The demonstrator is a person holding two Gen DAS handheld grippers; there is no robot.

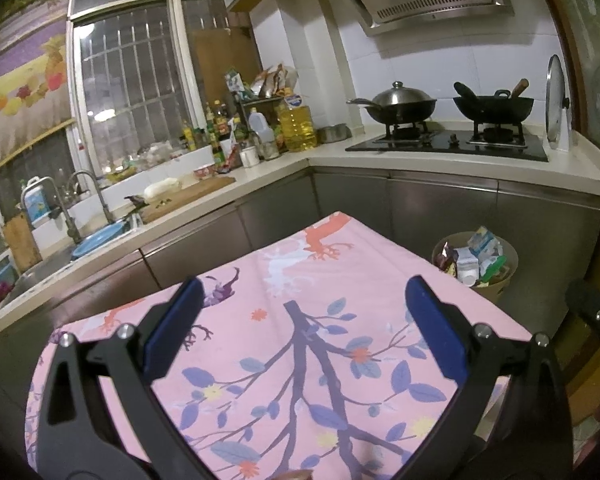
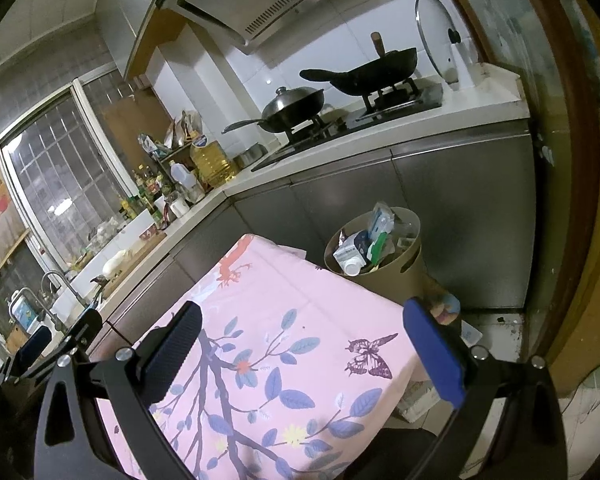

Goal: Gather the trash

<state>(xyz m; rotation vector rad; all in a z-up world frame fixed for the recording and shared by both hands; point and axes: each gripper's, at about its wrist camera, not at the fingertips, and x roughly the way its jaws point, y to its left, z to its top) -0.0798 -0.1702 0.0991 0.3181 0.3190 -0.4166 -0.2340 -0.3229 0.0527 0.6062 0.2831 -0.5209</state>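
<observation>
A beige trash bin [image 1: 500, 286] stands on the floor past the table's far right corner, full of cartons, wrappers and a white bottle. It also shows in the right wrist view [image 2: 396, 276]. My left gripper [image 1: 306, 300] is open and empty above the pink floral tablecloth [image 1: 300, 360]. My right gripper [image 2: 302, 324] is open and empty above the same cloth [image 2: 284, 320], nearer the bin. No trash shows on the cloth. The left gripper's tip [image 2: 40, 344] shows at the left edge of the right wrist view.
Grey kitchen cabinets [image 1: 440, 208] run behind the table. The counter holds a stove with two woks [image 1: 404, 106], oil bottles [image 1: 298, 126], a cutting board and a sink [image 1: 84, 236]. Small objects lie on the floor by the bin [image 2: 446, 308].
</observation>
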